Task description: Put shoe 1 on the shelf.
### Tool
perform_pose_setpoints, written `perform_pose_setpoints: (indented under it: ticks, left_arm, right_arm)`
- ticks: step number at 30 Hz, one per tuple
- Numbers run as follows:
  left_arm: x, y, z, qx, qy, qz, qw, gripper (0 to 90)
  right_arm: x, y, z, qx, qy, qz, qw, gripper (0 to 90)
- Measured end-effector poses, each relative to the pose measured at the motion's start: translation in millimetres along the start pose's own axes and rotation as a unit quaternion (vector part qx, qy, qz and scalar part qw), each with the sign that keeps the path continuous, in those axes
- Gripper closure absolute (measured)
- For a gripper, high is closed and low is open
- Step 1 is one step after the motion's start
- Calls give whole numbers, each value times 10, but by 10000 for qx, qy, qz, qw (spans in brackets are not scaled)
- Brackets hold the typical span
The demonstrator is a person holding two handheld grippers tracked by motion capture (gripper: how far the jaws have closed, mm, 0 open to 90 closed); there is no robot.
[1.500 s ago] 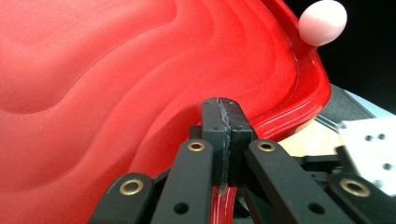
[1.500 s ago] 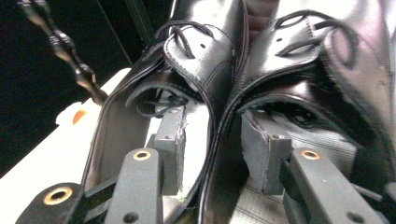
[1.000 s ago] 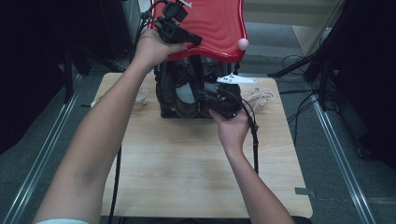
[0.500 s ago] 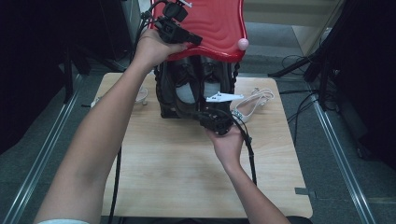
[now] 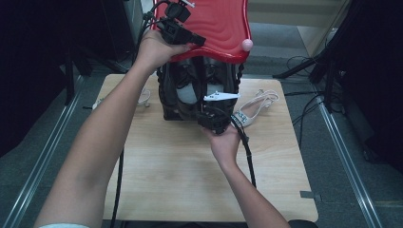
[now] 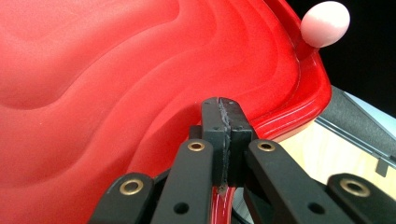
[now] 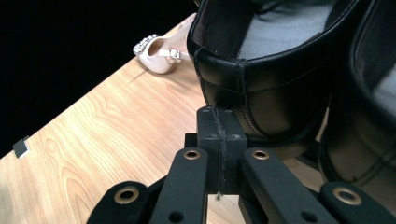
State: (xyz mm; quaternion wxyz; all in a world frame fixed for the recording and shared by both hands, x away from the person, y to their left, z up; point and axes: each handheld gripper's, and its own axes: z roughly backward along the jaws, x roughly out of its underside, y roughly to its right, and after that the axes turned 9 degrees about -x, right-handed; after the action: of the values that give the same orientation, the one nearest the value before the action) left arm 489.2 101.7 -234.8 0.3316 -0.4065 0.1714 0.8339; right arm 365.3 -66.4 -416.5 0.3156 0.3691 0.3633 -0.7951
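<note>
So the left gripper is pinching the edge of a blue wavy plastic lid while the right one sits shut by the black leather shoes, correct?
Not quite: the wavy plastic lid is red, not blue, as the left gripper view shows. The left gripper does pinch its edge, and the right gripper sits shut by the black leather shoes.

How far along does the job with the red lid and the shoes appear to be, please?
Done: the red lid is raised, uncovering black shoes beneath it. In hand: the left gripper is clamped on the lid's rim, and the right gripper, jaws shut and seemingly empty, sits at a black shoe's heel. Left, probably: two pale sandals lie on the table, one on either side.
</note>
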Motion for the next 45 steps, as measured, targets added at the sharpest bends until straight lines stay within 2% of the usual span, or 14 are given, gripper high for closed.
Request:
perform_pose_setpoints:
  ticks: [9, 17, 23, 27, 30, 32, 34, 35, 37, 41, 45]
  left_arm:
    - [5, 0, 0, 5, 12, 68, 10000, 900]
    - [10, 0, 1, -3, 26, 86, 10000, 900]
    - [9, 3, 3, -11, 14, 98, 10000, 900]
    - [8, 8, 4, -28, 12, 107, 9999, 900]
    - [10, 5, 5, -20, 16, 108, 9999, 900]
    - [12, 5, 5, -17, 20, 106, 9999, 900]
    - [11, 6, 3, -7, 12, 118, 9999, 900]
    - [10, 9, 4, -8, 14, 114, 9999, 900]
    - [13, 1, 6, 1, 12, 101, 9999, 900]
    - [13, -4, 4, 13, 11, 125, 9999, 900]
    - [13, -2, 5, 3, 6, 136, 9999, 900]
  right_arm:
    - [-120, -28, -134, -57, 2, -51, 10000, 900]
    - [-263, -42, -321, 88, 81, -66, 9999, 900]
    - [-352, -43, -473, 214, 250, -128, 9994, 900]
    - [-398, -38, -565, 195, 389, -264, 9987, 900]
    - [-425, -43, -624, 208, 424, -251, 9986, 900]
    - [-437, -37, -663, 304, 349, -279, 9985, 900]
    - [-418, 2, -707, 282, 175, -360, 9988, 900]
    - [-398, 16, -711, 243, 159, -414, 9987, 900]
    - [-358, -13, -661, 194, 391, -392, 9983, 900]
    - [-342, -71, -548, 119, 326, -218, 9992, 900]
    - [-274, -88, -403, 45, 336, -156, 9993, 900]
